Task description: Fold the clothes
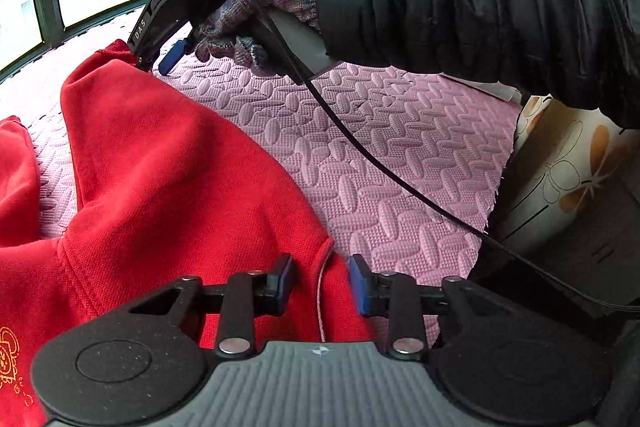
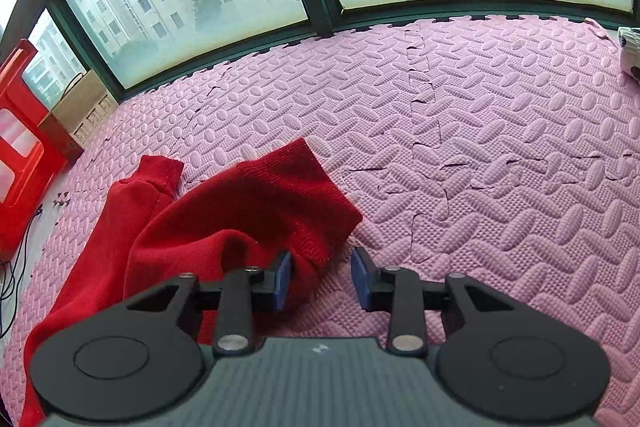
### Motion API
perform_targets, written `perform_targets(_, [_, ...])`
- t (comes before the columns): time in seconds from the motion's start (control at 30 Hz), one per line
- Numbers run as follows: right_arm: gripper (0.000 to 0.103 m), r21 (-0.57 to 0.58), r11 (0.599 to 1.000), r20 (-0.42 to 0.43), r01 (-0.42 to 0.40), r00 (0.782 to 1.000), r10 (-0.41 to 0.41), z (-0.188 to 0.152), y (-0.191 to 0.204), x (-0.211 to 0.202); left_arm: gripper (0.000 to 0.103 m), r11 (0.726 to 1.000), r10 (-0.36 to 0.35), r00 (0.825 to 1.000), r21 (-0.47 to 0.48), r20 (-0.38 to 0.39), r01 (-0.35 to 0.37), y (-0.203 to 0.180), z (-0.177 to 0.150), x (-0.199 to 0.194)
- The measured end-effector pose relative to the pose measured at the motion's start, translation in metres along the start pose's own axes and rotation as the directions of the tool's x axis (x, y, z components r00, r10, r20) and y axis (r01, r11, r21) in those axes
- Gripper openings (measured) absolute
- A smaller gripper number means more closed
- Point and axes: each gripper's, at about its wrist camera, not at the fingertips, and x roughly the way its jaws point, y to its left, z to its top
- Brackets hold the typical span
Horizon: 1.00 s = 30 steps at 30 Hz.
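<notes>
The left hand-held gripper (image 1: 320, 283) stands open over the red garment (image 1: 168, 163), whose hem edge lies between its jaws. The right hand-held gripper (image 2: 322, 279), also open, has the garment's cuff just left; bare pink foam mat (image 2: 500, 155) spreads ahead and right.

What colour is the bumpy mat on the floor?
Pink foam mat, with a raised woven-looking pattern; clearest in the right wrist view.

Both my wrist cams look steeply down, close over the pink foam mat (image 2: 500, 155), sharing the red garment (image 1: 168, 163).
</notes>
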Motion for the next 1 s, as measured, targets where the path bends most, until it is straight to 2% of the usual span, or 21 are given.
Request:
perform_targets(0.03, [0.031,-0.001,1.0,0.006,-0.001,1.0,0.001,0.002,0.001,0.001,0.02,1.0,-0.002,1.0,0.001,-0.001,0.002,0.001,0.0,0.001])
perform_targets(0.07, [0.022,-0.001,1.0,0.013,-0.003,1.0,0.003,0.003,0.002,0.001,0.016,1.0,-0.007,1.0,0.001,0.001,0.007,0.002,-0.001,0.0])
perform_targets(0.1, [0.016,-0.002,1.0,0.019,-0.004,1.0,0.004,0.005,0.003,0.002,0.013,1.0,-0.014,1.0,0.002,0.004,0.014,0.003,-0.001,0.0])
perform_targets(0.17, [0.01,-0.028,1.0,0.043,0.009,0.999,-0.007,0.009,0.009,0.0,0.012,0.999,-0.032,0.999,0.0,0.01,0.032,0.005,-0.001,0.0])
perform_targets(0.23, [0.009,-0.08,0.996,0.082,0.048,0.996,-0.041,0.016,0.017,-0.006,0.011,0.998,-0.059,0.998,-0.002,0.017,0.059,0.006,-0.001,-0.001])
perform_targets(0.33, [0.009,-0.207,0.968,0.157,0.14,0.982,-0.108,0.031,0.032,-0.02,0.011,0.994,-0.111,0.993,0.008,0.036,0.111,0.005,0.0,-0.008])
perform_targets(0.43, [0.009,-0.264,0.938,0.158,0.227,0.969,-0.19,0.047,0.034,-0.018,0.011,0.99,-0.14,0.989,0.011,0.039,0.139,0.005,0.0,-0.008])
perform_targets(0.53, [0.012,-0.27,0.932,0.12,0.244,0.968,-0.219,0.052,0.025,-0.005,0.012,0.989,-0.144,0.989,-0.016,0.032,0.145,0.008,0.0,-0.003])
perform_targets(0.57, [0.018,-0.257,0.933,0.118,0.253,0.966,-0.229,0.051,0.021,-0.002,0.013,0.989,-0.144,0.989,-0.03,0.03,0.145,0.009,0.0,-0.001])
perform_targets(0.63, [0.022,-0.224,0.937,0.127,0.267,0.962,-0.244,0.048,0.014,-0.002,0.017,0.989,-0.142,0.989,-0.039,0.035,0.143,0.01,0.001,-0.004])
perform_targets(0.73, [0.022,-0.2,0.958,0.112,0.204,0.976,-0.185,0.042,0.009,-0.015,0.017,0.989,-0.135,0.989,-0.05,0.053,0.137,0.014,0.001,-0.01])
perform_targets(0.8, [0.026,-0.223,0.961,0.094,0.162,0.985,-0.144,0.035,0.012,-0.021,0.019,0.989,-0.126,0.99,-0.072,0.067,0.13,0.02,0.002,-0.014])
perform_targets(1.0, [0.036,-0.288,0.952,0.026,0.106,0.994,-0.103,0.014,0.022,-0.013,0.018,0.984,-0.007,0.994,-0.178,0.108,0.026,0.049,0.013,-0.021])
